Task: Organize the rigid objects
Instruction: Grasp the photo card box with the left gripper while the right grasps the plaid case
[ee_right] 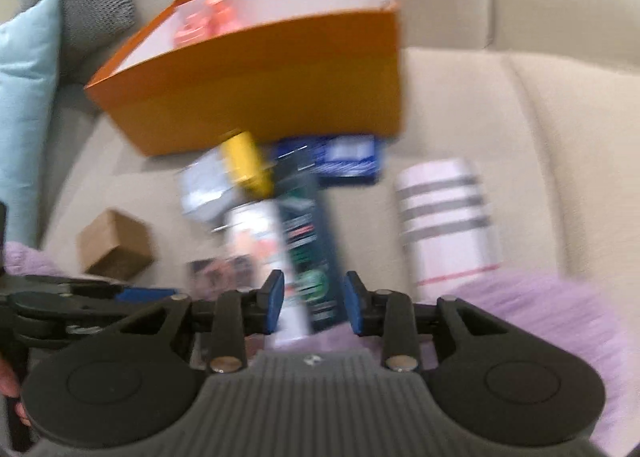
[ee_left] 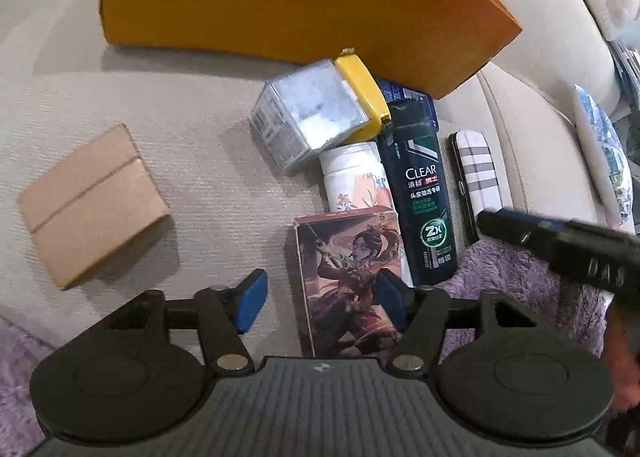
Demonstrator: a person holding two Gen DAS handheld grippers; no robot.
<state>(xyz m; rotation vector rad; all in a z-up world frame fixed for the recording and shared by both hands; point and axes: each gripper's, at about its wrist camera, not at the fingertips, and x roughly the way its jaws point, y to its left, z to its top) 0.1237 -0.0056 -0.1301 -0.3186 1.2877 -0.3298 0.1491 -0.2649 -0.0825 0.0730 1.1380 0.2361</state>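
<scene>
Orange cardboard makes up the big box (ee_right: 256,85), which sits open at the back of the sofa seat (ee_left: 192,145); something pink is already inside it, too blurry to name. I think the loose things are meant to go in there.

Just in front of the box lie a silver box (ee_left: 308,117) with a yellow thing (ee_left: 362,97) leaning on it, a blue packet (ee_right: 344,157), a white bottle with flowers (ee_left: 354,177), a dark shampoo bottle (ee_left: 424,197) and a picture card box (ee_left: 348,281). They touch each other in a tight pile. A striped case (ee_left: 474,173) lies just beside the shampoo bottle, and a brown box (ee_left: 92,205) lies well apart.

The left gripper (ee_left: 320,301) is released and holds nothing; one blue pad hangs over the card box and the other over bare cushion. The right gripper (ee_right: 314,307) is partly spread and empty, above the bottom ends of the two bottles.

Here is what could go wrong. The bottles are round and side by side, so the right gripper may pinch both, or push one so it rolls away. The sofa is soft, so pressing down may tip the pile. The two grippers are near and could bump.
</scene>
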